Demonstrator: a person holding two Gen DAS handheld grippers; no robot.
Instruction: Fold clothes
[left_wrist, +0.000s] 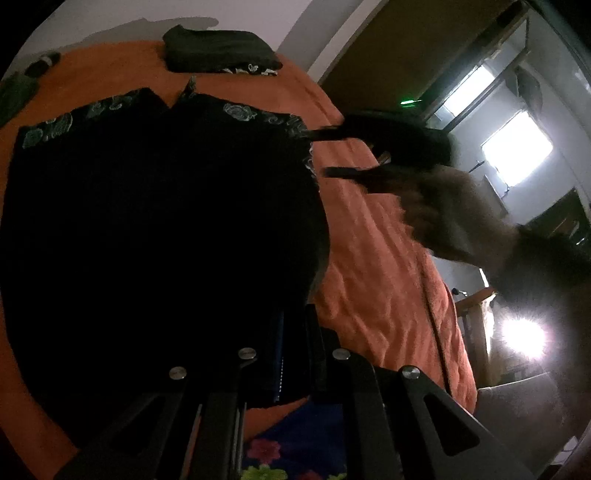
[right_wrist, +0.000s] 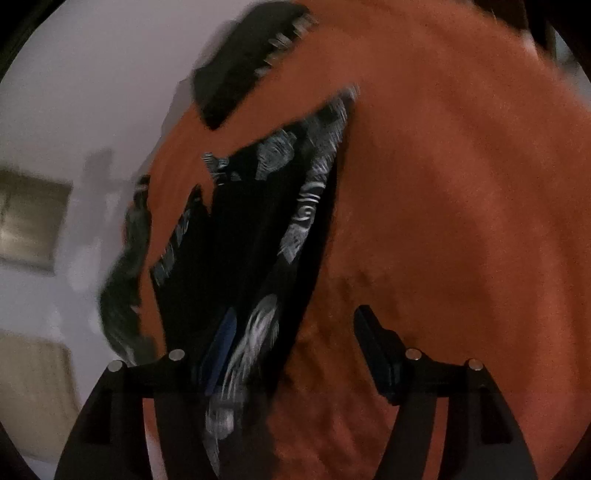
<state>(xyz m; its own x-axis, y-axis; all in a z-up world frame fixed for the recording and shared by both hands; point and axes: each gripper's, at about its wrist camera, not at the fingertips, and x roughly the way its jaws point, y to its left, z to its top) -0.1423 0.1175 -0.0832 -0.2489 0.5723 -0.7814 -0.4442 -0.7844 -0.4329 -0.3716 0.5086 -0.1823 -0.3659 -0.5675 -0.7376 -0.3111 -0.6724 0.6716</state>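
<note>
Garment, black with pale floral embroidery, lay spread flat on an orange bedspread, its embroidered edge toward the far side of the bed. Left tool sat at the near edge of this garment, its two fingers drawn close together with dark cloth and a blue pad between them, so it appeared clamped on the fabric. Right tool showed in its own blurred view with fingers well apart; the left finger lay against the embroidered cloth, the right finger over bare bedspread, nothing pinched between them. In the left wrist view that same tool reached in from the right toward the garment's far right corner, carried by a hand, blurred. Second dark garment, folded, rested at the far end of the bed, well apart from the first. Floral blue fabric showed at the near bed edge. Bright windows stood beyond.
</note>
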